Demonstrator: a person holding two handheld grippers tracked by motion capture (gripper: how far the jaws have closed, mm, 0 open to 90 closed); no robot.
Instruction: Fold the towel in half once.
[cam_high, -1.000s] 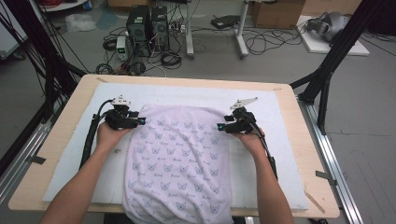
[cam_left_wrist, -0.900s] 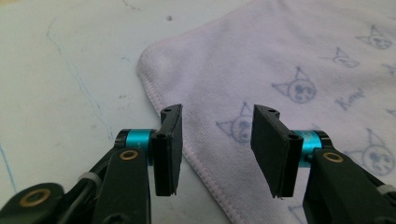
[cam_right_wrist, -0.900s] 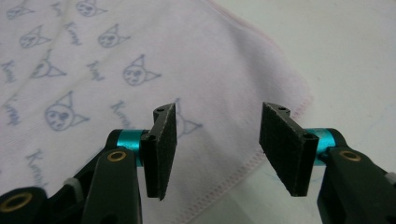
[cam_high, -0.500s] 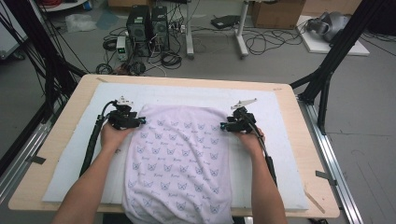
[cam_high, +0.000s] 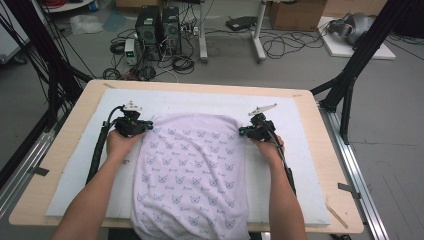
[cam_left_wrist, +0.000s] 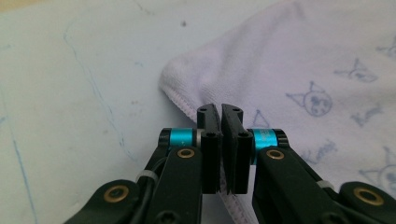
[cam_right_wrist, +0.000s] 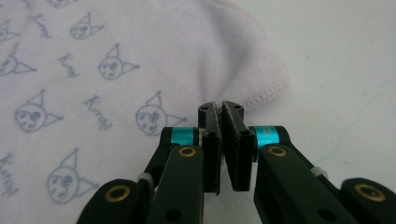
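A pale lilac towel (cam_high: 192, 170) printed with small cat faces lies spread on the white mat (cam_high: 200, 102), its near end hanging over the table's front edge. My left gripper (cam_high: 148, 124) is at the towel's far left corner. Its jaws have just been closing and are now shut on the stitched hem (cam_left_wrist: 187, 105), which passes between the pads of the left gripper (cam_left_wrist: 220, 112). My right gripper (cam_high: 243, 131) is at the far right corner. Its jaws have also just been closing, and the right gripper (cam_right_wrist: 220, 109) pinches the towel's edge (cam_right_wrist: 266, 91).
The mat covers most of a wooden table (cam_high: 75, 135) with bare wood around it. Metal rails (cam_high: 350, 165) run along both sides. Beyond the far edge the floor holds computer cases (cam_high: 157, 25), cables and a cardboard box (cam_high: 295, 12). Black frame legs (cam_high: 360, 55) stand at the right.
Both hands and the towel stay where they were. At each far corner the jaws look drawn closer together than in the earlier frames.
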